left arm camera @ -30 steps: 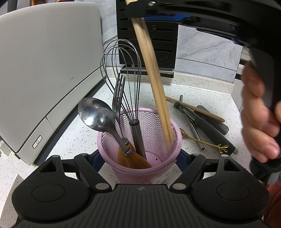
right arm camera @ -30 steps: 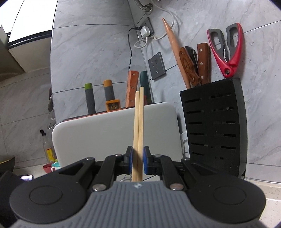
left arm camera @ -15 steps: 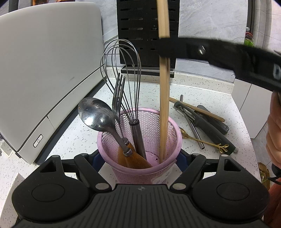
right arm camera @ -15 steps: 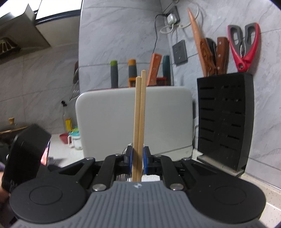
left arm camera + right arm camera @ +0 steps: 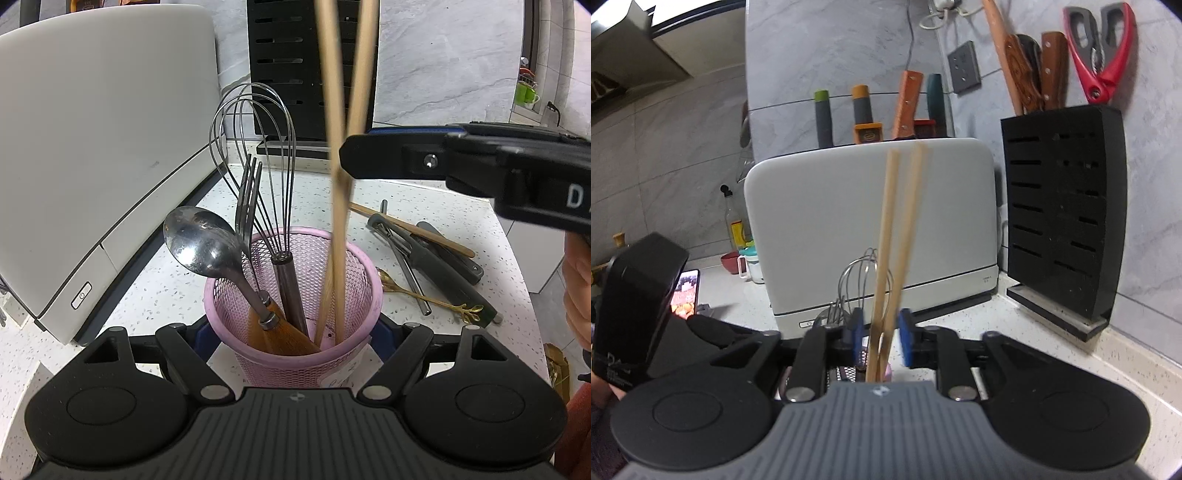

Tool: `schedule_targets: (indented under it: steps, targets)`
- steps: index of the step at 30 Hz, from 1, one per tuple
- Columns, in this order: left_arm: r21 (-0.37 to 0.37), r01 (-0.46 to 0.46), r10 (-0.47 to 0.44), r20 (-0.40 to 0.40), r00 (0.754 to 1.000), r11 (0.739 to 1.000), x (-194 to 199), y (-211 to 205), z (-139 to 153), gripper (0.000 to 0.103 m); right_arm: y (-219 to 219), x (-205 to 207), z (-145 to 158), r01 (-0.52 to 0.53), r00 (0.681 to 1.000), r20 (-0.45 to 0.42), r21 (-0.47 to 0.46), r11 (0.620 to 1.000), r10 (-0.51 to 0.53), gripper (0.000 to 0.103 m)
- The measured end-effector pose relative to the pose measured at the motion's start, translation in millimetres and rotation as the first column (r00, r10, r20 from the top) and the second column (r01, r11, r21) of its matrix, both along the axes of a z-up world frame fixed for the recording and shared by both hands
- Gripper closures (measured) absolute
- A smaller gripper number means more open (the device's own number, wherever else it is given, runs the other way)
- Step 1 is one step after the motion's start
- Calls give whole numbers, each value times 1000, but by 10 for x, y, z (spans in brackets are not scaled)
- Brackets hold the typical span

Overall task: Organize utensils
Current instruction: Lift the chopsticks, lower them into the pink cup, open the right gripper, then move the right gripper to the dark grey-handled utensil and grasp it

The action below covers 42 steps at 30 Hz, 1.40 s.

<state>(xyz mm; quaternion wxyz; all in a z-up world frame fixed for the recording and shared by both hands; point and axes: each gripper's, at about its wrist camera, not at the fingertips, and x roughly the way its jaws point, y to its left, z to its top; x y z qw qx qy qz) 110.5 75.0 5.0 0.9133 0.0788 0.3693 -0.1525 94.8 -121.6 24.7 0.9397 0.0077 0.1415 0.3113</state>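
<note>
My left gripper point(image 5: 295, 332) is shut on a pink mesh cup point(image 5: 295, 358), one finger on each side. In the cup stand a wire whisk point(image 5: 255, 147), a steel spoon point(image 5: 199, 240), a fork point(image 5: 249, 195) and a wooden handle point(image 5: 288, 336). Two wooden chopsticks point(image 5: 338, 240) stand in it with their tips at the bottom, blurred and splayed at the top. My right gripper point(image 5: 881, 339) is just above the cup. Its jaws have just been opening, and the chopsticks point(image 5: 886, 240) stand loose between the blue pads point(image 5: 905, 341) without touching them.
A white appliance point(image 5: 92, 147) fills the left, with a black knife block point(image 5: 288, 74) behind. To the right of the cup, a peeler point(image 5: 436, 266), a gold spoon point(image 5: 424, 299) and a wooden stick point(image 5: 413, 230) lie on the speckled counter point(image 5: 166, 280). A person's hand point(image 5: 580, 288) is at the right edge.
The right gripper has come lower and tilted down, and its pads have parted. The chopsticks, gripped together before, now spread apart and sit deeper in the cup. The left gripper and the cup are still.
</note>
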Motion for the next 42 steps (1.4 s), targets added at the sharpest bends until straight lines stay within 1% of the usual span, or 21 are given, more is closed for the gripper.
schedule_targets:
  steps: [1,5,6,8,9,12,13,14,15,17,19,22,27,28,29,32,33,35,38,39,42]
  targets:
    - [0,1,-1,0,1000,1000,0,-1,-3,11,-11,8,11,0,1000,-6,5,1000,0,74]
    - [0,0,0,0,1000,1000,-3,-1,-4,11,-74,0,67,3,1000,-13,17,1000,-3,64]
    - [0,0,0,0,1000,1000,0,0,-3,11,-96,-8,88,11,1000,-12,19,1000,-11,62]
    - [0,1,-1,0,1000,1000,-2,2,-4,11,-140,-16,135,31,999,-9,21,999,-31,54]
    - [0,0,0,0,1000,1000,-2,1,-4,11,-164,-19,163,45,999,-5,21,999,-45,52]
    - [0,0,0,0,1000,1000,1,0,-3,11,-239,-9,254,99,995,6,8,995,-99,37]
    - [0,-1,1,0,1000,1000,-1,-1,-3,11,-266,-3,274,121,993,10,6,993,-121,27]
    - [0,-1,1,-1,1000,1000,-1,-1,-3,11,-298,8,293,138,990,13,6,990,-138,24]
    - [1,-1,1,-1,1000,1000,0,0,-4,11,-327,34,309,154,988,4,2,988,-154,24]
    - [1,-1,1,-1,1000,1000,-1,-5,-7,11,-368,137,323,200,977,-68,-30,979,-201,23]
    - [1,-1,1,-1,1000,1000,-3,-6,-4,11,-426,214,290,211,969,-126,-35,977,-213,23]
    - [1,0,0,-1,1000,1000,0,-4,-4,11,-420,325,215,261,940,-193,-124,957,-281,25]
    - [2,0,0,-1,1000,1000,-3,-5,-4,11,-362,474,84,274,900,-281,-228,934,-333,27]
    - [1,-1,1,-1,1000,1000,0,-5,-4,11,-351,506,57,275,893,-294,-245,930,-341,29]
    - [1,-1,1,-1,1000,1000,-1,-6,-4,11,-343,543,27,275,884,-310,-259,926,-350,33]
    - [2,0,0,-1,1000,1000,-2,-7,-5,11,-347,637,-61,265,862,-362,-278,924,-356,42]
    - [1,0,0,-1,1000,1000,0,-7,-3,11,-351,675,-95,261,851,-383,-286,922,-360,42]
    - [1,2,-2,-1,1000,1000,-5,-10,-4,11,-350,719,-137,255,840,-400,-306,917,-367,42]
    - [1,6,-6,-2,1000,1000,-4,-18,0,11,-335,727,-182,251,844,-379,-346,904,-380,45]
    - [1,6,-6,-2,1000,1000,-1,-18,3,11,-337,729,-197,254,841,-378,-357,899,-388,45]
    - [1,6,-6,-3,1000,1000,-1,-18,4,11,-367,791,-264,261,814,-412,-370,891,-410,53]
